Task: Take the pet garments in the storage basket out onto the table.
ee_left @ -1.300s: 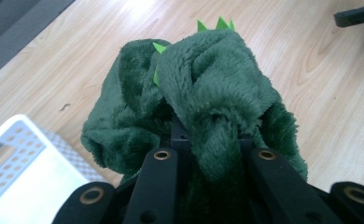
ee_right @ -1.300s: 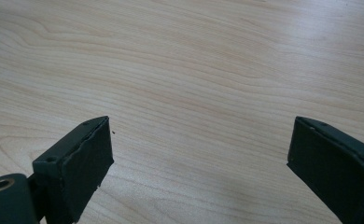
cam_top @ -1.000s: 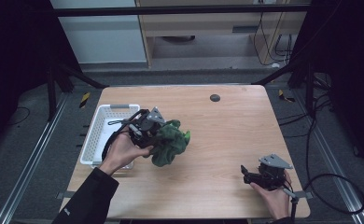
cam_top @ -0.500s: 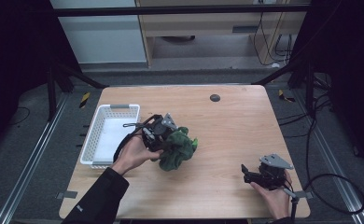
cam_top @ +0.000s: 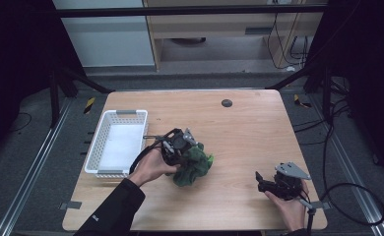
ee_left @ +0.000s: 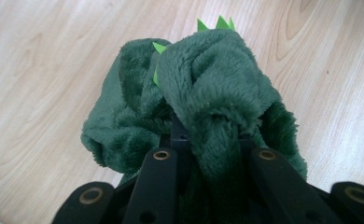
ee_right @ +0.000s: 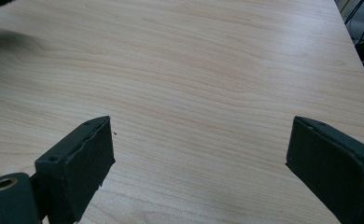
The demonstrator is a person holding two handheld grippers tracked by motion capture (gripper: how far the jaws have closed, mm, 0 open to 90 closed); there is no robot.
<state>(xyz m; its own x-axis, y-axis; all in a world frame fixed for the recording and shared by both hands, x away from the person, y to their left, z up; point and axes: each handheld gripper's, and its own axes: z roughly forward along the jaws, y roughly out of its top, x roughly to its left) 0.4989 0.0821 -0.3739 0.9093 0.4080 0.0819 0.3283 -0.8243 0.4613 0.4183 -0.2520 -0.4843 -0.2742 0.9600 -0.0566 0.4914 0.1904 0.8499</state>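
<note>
Plush toy: a dark green plush toy (cam_top: pixel 194 166) with small bright green spikes (ee_left: pixel 216 23), bunched up near the middle of the tabletop (cam_top: pixel 239 128), just right of the white basket (cam_top: pixel 116 142).
Position: from the high view it looks to rest on or just above the wood; I cannot tell whether it is touching.
Left tool: the left tool (cam_top: pixel 177 144) is clamped on a fold of the toy's fur; in the left gripper view the fabric bulges up between the two black jaws and spills over both sides.
Handling: my judgement is that it is light, soft and floppy, not fragile and not slippery; the pile gives the jaws friction, but the loose body will sag and swing from whatever point is pinched.
Where to grip: a thick gathered fold near the bulk of the body seems best; a thin edge or one of the spikes would likely slip out or let the rest dangle.
Risk: a shallow pinch on fur alone could creep free as the toy's weight shifts.
Right tool: the right tool (cam_top: pixel 273 184) sits near the front right corner of the tabletop, well apart from the toy, jaws spread wide with bare wood between them.
Basket: it appears empty, with its white floor showing.
Other: a small dark round mark (cam_top: pixel 226 103) lies toward the far edge.
</note>
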